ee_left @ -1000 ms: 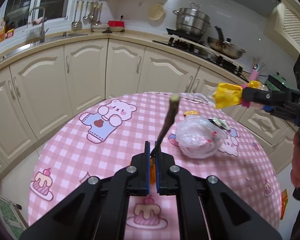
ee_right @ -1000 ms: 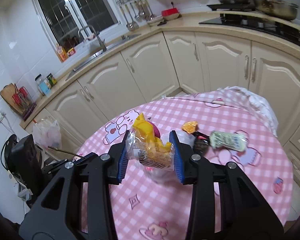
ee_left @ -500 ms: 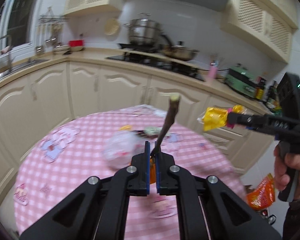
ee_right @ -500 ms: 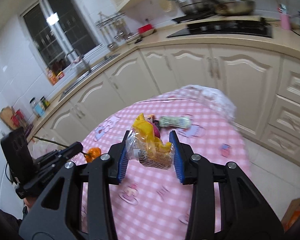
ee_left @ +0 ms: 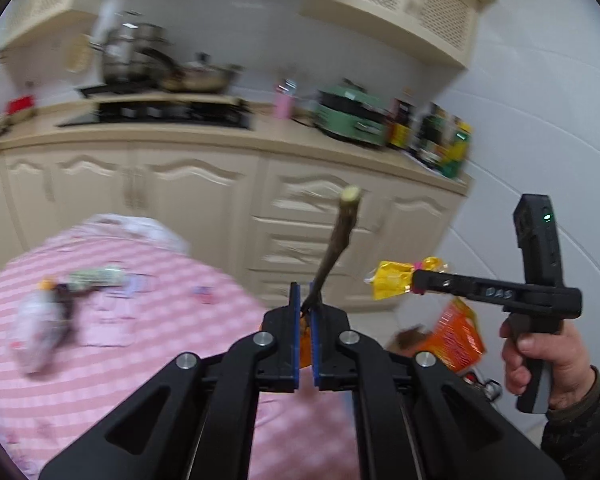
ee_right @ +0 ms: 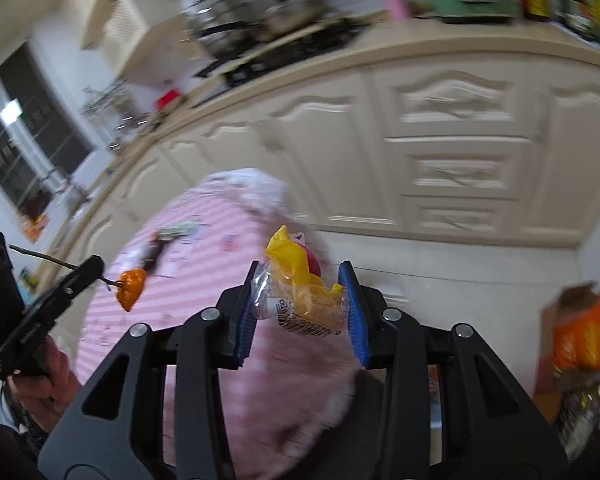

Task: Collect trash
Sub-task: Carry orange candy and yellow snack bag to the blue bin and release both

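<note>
My left gripper (ee_left: 305, 293) is shut on a brown twig (ee_left: 336, 248) that sticks up past its tips; an orange lump (ee_right: 131, 282) hangs from the twig's lower end. My right gripper (ee_right: 300, 276) is shut on a crumpled clear and yellow snack wrapper (ee_right: 300, 300). In the left wrist view that right gripper (ee_left: 414, 282) shows side-on with the wrapper (ee_left: 392, 284) at its tip. Both are held above the right edge of the pink checked table (ee_left: 148, 320). A clear plastic bag (ee_left: 36, 328) and a green wrapper (ee_left: 96, 278) lie on the table, blurred.
An orange bag (ee_left: 456, 332) stands on the floor beside the table, also low at the right as the orange bag (ee_right: 584, 336). Cream cupboards (ee_left: 312, 216) and a counter with a stove, pans and a green cooker (ee_left: 352, 120) run behind. Pale floor (ee_right: 480, 292) lies between.
Both grippers have swung right, from over the table's middle to its right edge. The orange bag on the floor has come into view. Both grips stay as they were.
</note>
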`<state>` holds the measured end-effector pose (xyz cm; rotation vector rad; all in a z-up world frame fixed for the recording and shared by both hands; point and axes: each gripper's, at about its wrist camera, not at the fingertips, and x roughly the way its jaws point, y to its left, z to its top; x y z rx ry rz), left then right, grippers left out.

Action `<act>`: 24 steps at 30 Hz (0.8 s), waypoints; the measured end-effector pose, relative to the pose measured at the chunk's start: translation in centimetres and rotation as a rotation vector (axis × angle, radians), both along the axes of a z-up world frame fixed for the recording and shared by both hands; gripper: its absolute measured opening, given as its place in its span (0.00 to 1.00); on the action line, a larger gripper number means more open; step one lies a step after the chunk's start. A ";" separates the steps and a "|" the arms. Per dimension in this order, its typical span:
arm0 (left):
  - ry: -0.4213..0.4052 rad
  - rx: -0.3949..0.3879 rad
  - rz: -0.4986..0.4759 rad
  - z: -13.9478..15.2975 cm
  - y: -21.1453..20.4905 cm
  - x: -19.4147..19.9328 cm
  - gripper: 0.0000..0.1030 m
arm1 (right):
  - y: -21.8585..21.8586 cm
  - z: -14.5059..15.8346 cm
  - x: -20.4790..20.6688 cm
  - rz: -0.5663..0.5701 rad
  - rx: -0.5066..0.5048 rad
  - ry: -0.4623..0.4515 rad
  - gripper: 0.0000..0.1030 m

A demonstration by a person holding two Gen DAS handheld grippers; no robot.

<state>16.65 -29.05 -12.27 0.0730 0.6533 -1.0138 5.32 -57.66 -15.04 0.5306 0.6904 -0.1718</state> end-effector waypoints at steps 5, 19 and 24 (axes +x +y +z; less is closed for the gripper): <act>0.062 0.076 -0.142 -3.9 -7.4 -1.9 0.04 | -3.7 -4.7 -3.3 -0.118 0.051 0.090 0.37; 0.255 0.358 -0.349 -16.0 -20.8 -5.1 0.04 | -10.0 -16.2 -6.4 -0.319 0.338 0.255 0.42; 0.269 0.435 -0.343 -17.6 -23.1 -4.8 0.58 | -11.2 -18.6 -7.3 -0.385 0.380 0.296 0.90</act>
